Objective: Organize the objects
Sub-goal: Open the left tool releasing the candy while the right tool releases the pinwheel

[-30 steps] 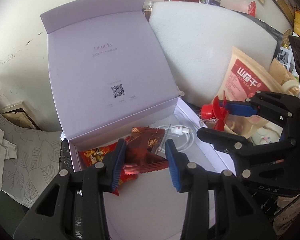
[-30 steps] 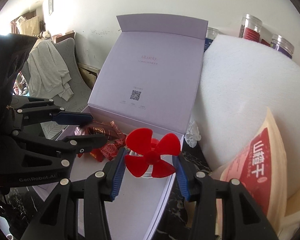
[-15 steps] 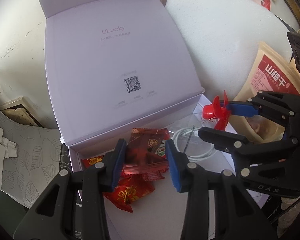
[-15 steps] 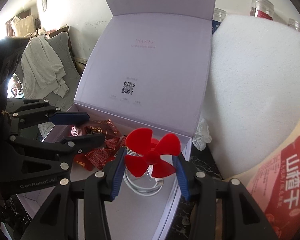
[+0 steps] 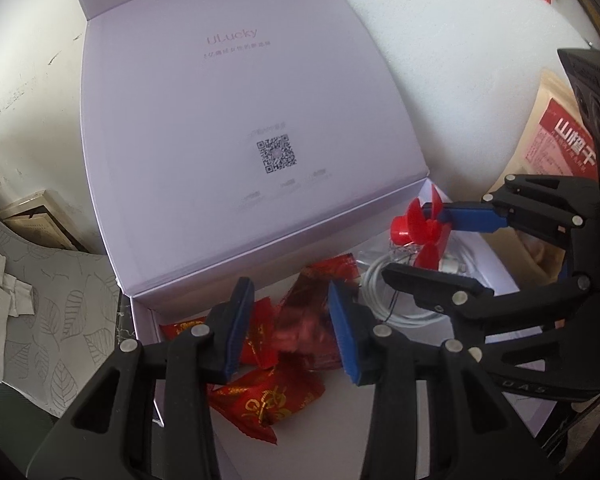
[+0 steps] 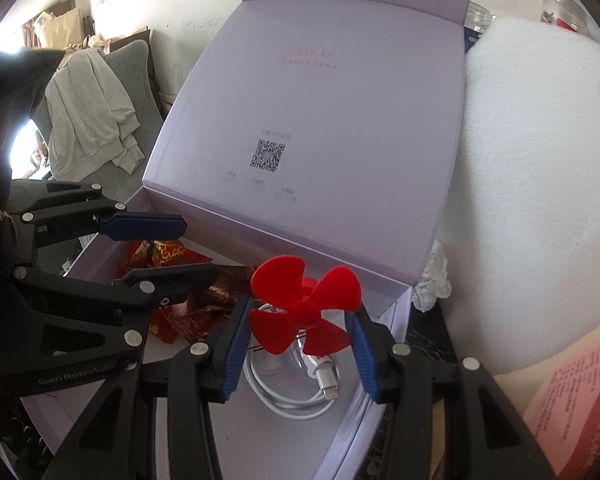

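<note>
Far left, past the edge of the surface, a grey leaf-patterned chair (image 5: 56, 320) stands with a pale garment (image 6: 96, 112) draped over it.

Your left tongs (image 5: 290, 324) hang over the near-left part of the open lavender box (image 5: 380, 440). Their blue pads (image 5: 240, 328) stand apart, with a blurred dark-red candy packet (image 5: 304, 328) between them; I cannot tell whether the pads are pressing on it or it is loose. Below and around it, inside the box, lie more red candies (image 5: 268, 402) printed with gold (they sit in a loose heap toward the left wall).

The box lid (image 5: 236, 120) stands upright at the far side, showing a QR code (image 5: 276, 154) and the faint word "ULucky".

Right of the candies, a coiled white cable (image 6: 292, 396) rests on the box floor, its plug end pointing toward the near-right.

Your right tongs (image 6: 298, 336) are over that cable, inside the right half of the box. They are closed on a small red fan (image 6: 304, 304): the four blades spread in front of the pads, and the fan's body sits pinched between the blue fingers (image 6: 234, 348). In the left view the fan's red hub (image 5: 402, 232) points toward the lid.

Beyond the box's right wall a white foam sheet (image 6: 540, 200) leans upright, with crumpled white paper (image 6: 432, 280) at its foot. Near right stands a tan snack bag (image 6: 580, 396) with a red label, and clear jars (image 6: 560, 8) show above the foam.
</note>
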### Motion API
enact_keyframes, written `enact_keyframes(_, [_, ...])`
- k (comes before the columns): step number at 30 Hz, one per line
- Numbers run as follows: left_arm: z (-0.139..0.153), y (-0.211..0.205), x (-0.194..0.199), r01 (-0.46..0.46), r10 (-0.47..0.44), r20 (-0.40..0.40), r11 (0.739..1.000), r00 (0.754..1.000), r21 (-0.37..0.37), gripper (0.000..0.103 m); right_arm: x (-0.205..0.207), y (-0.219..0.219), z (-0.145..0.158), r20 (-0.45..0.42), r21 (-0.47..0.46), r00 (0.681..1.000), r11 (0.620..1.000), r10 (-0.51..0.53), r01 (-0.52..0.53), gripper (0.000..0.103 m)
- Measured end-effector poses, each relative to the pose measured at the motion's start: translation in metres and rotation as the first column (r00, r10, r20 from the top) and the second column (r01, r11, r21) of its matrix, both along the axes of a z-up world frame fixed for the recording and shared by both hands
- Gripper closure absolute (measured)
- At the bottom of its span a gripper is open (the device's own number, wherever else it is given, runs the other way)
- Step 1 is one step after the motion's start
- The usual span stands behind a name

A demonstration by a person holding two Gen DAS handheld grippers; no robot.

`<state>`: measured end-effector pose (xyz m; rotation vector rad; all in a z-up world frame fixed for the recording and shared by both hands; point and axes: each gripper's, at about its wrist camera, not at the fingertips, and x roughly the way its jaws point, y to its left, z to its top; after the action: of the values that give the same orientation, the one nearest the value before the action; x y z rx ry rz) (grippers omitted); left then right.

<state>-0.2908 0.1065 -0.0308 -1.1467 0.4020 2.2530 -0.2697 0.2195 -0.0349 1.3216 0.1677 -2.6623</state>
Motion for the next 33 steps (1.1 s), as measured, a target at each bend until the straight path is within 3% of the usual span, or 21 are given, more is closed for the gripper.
enact_keyframes(7, [-0.007,-0.005,-0.01,-0.016,0.016,0.066,1.0,0.998,0.001,0.065,-0.009,-0.001,-0.007,0.027,0.016,1.0,1.0,0.011,-0.011,0.056])
enact_keyframes(25, [-0.007,-0.019,-0.004,-0.065,0.062,0.099,0.998,0.993,0.022,0.064,-0.012,0.003,-0.012,0.043,0.068,0.999,0.998,-0.007,0.004,0.055])
enact_keyframes(29, [-0.001,-0.025,-0.001,-0.086,0.085,0.062,0.996,0.994,0.015,0.064,-0.008,0.002,-0.009,0.032,0.085,0.999,0.996,-0.006,0.004,0.046])
enact_keyframes(33, [0.004,-0.03,0.001,-0.099,0.097,0.072,0.995,0.993,0.02,0.061,-0.007,-0.004,-0.003,0.012,0.114,1.0,0.993,-0.011,0.009,0.046])
